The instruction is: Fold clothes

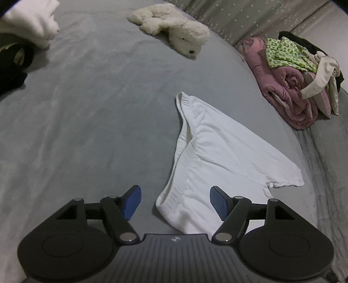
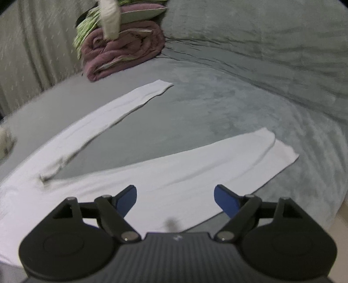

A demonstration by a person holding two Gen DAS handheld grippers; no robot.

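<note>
— Right, what have I got on the left wrist feed?

— Your left gripper [image 1: 175, 203] hangs with its ribbed blue pads [image 1: 219, 203] spread apart, nothing pinched. Under it lie the white trousers [image 1: 219, 150], soft knit, gathered elastic waistband at the far end, spread flat on the grey velvety bedspread [image 1: 91, 108].

— And on my right side?

— I see the right gripper [image 2: 175, 199] with its jaws wide as well, empty, hovering over the nearer trouser leg [image 2: 195, 174]. Both legs run away in a V, long flat strips with squared hems; the picture is slightly blurred.

— Anything else about?

— A fluffy cream plush dog [image 1: 174, 28] sprawls at the far side. By the pale starred curtain [image 1: 230, 17] sits a rolled, quilted pink blanket [image 2: 124, 52] with a green-patterned garment [image 1: 285, 54] and other crumpled clothes heaped on top.
</note>
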